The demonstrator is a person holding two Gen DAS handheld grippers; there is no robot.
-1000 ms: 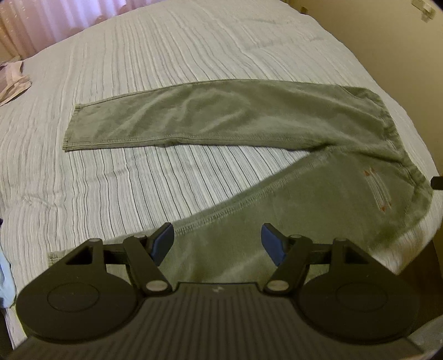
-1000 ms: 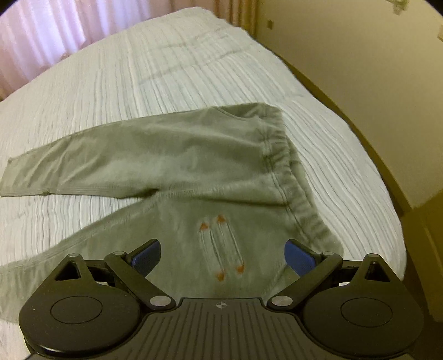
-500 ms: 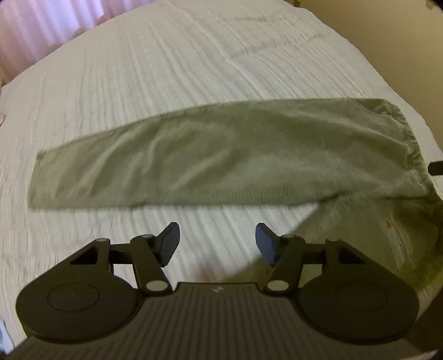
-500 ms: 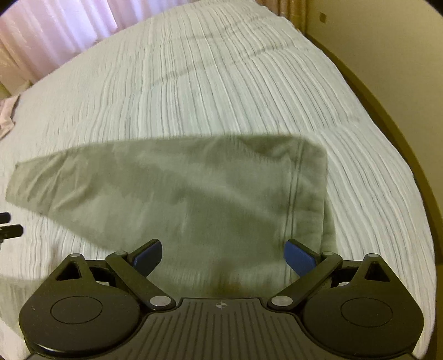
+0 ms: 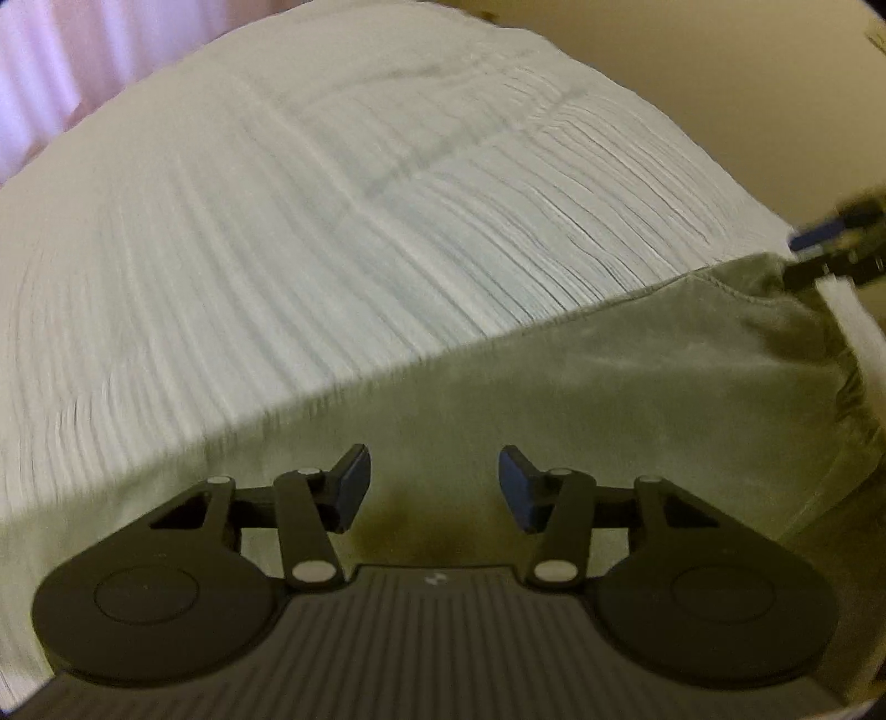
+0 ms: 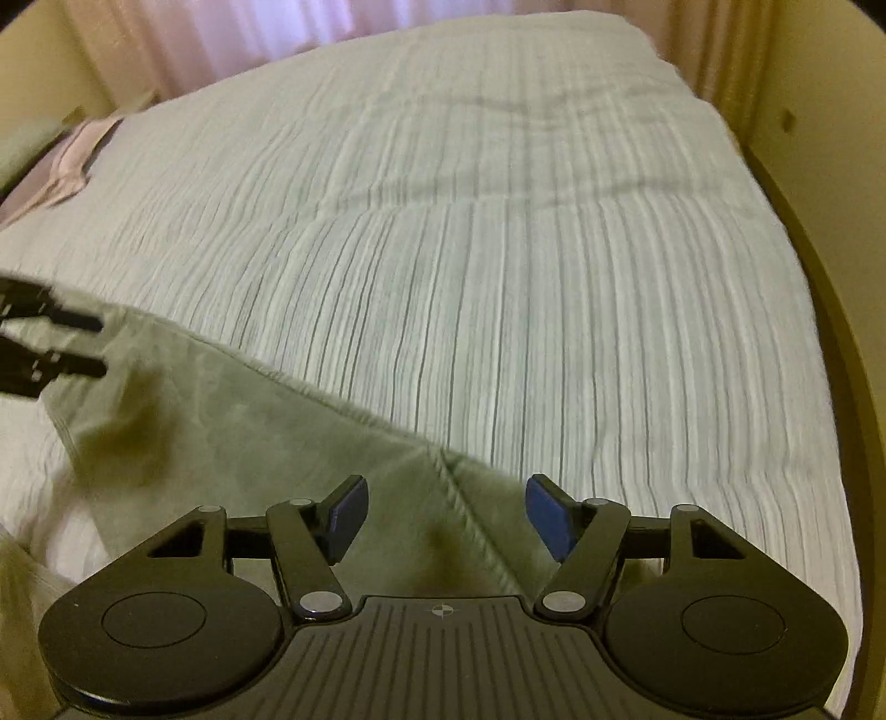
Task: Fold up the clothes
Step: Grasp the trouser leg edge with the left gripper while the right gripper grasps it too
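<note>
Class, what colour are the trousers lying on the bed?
Olive green; the trousers show best in the left wrist view.

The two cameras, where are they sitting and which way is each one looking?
Left wrist: sits on the left gripper, looking forward over green trousers and bed; open blue pads show.
Right wrist: sits on the right gripper, facing the bed and curtain; open fingers show.
Shared: trousers, bed; each view catches the other gripper at its edge.

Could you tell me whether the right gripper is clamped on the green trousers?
No, the right gripper has its jaws spread wide above the green trousers.
</note>
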